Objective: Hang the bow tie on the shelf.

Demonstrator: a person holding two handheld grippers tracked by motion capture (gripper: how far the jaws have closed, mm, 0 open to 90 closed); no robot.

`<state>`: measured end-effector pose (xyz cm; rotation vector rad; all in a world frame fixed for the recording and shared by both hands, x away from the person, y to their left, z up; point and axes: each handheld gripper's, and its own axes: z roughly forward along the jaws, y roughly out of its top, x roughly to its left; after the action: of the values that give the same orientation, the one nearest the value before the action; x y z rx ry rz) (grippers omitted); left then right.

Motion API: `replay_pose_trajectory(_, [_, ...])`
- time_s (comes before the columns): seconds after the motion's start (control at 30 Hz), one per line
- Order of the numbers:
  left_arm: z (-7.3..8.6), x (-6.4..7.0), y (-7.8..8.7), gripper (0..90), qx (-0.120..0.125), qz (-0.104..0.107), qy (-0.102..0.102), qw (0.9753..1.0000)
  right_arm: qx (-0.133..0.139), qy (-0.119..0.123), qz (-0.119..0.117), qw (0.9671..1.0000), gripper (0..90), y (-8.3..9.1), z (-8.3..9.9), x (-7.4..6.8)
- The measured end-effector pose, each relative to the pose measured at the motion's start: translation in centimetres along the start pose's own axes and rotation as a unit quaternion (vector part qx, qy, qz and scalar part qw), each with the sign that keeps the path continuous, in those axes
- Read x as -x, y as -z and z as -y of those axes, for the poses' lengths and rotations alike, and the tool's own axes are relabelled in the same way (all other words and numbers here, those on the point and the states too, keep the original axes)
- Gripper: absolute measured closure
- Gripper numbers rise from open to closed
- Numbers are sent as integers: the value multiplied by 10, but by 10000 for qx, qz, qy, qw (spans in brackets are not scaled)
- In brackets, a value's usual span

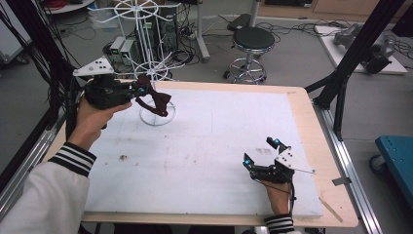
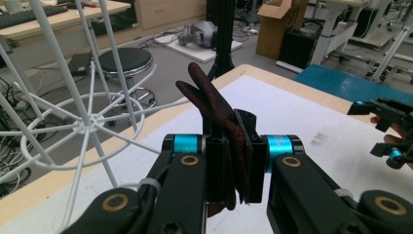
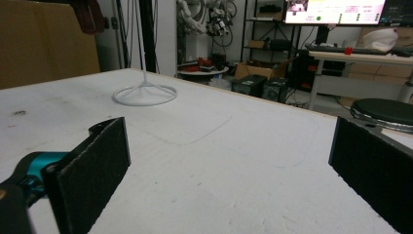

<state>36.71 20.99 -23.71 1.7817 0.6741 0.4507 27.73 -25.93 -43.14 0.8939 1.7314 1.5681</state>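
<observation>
A dark red bow tie (image 1: pixel 157 103) hangs in the air above the table's far left, beside the pole of a white wire rack (image 1: pixel 146 46). My left gripper (image 1: pixel 138 89) is shut on the bow tie. In the left gripper view the dark red cloth (image 2: pixel 214 109) sticks up from between the closed jaws of that gripper (image 2: pixel 236 168), with the rack's wire wheel (image 2: pixel 87 122) to its left. My right gripper (image 1: pixel 260 152) rests low at the table's near right, open with nothing between its pads (image 3: pixel 92 170). Its own view faces the rack's base ring (image 3: pixel 145 93).
A white board (image 1: pixel 214 146) covers the wooden table (image 1: pixel 311 126). The rack's ring base (image 1: pixel 157 118) stands on it at far left. A black stool (image 1: pixel 252 41) is behind the table, black frame posts (image 1: pixel 341 78) at right, and a blue cart (image 1: pixel 397 156) far right.
</observation>
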Motion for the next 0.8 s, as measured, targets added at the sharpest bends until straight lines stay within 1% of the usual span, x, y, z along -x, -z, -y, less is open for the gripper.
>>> replay_pose_trajectory(0.07, [-2,-1,-3,836,6,-25,-1,10000,25,64,39,10000,7,-1,3,0])
replay_pose_trajectory(0.33, [-1,-7,-13,836,-35,-161,86,9998,55,62,87,9999,7,-3,5,0])
replay_pose_trajectory(0.4, [-1,-9,-16,835,-33,-182,123,9998,75,30,137,9999,7,-3,7,1])
replay_pose_trajectory(0.43, [-2,-10,-18,835,-65,-202,101,9997,75,30,137,9999,7,-3,7,1])
replay_pose_trajectory(0.47, [-2,-11,-20,835,-67,-209,116,9997,30,-45,142,9999,7,-4,9,2])
replay_pose_trajectory(0.57, [-4,-12,-25,835,-125,-242,97,9996,-20,-58,142,9999,7,-5,10,3])
replay_pose_trajectory(0.67, [-6,-13,-33,835,-232,-282,38,9993,-51,39,172,9998,7,-7,12,2])
replay_pose_trajectory(0.8, [-5,-14,-38,835,-313,-332,20,9990,-55,40,191,9998,7,-7,14,2])
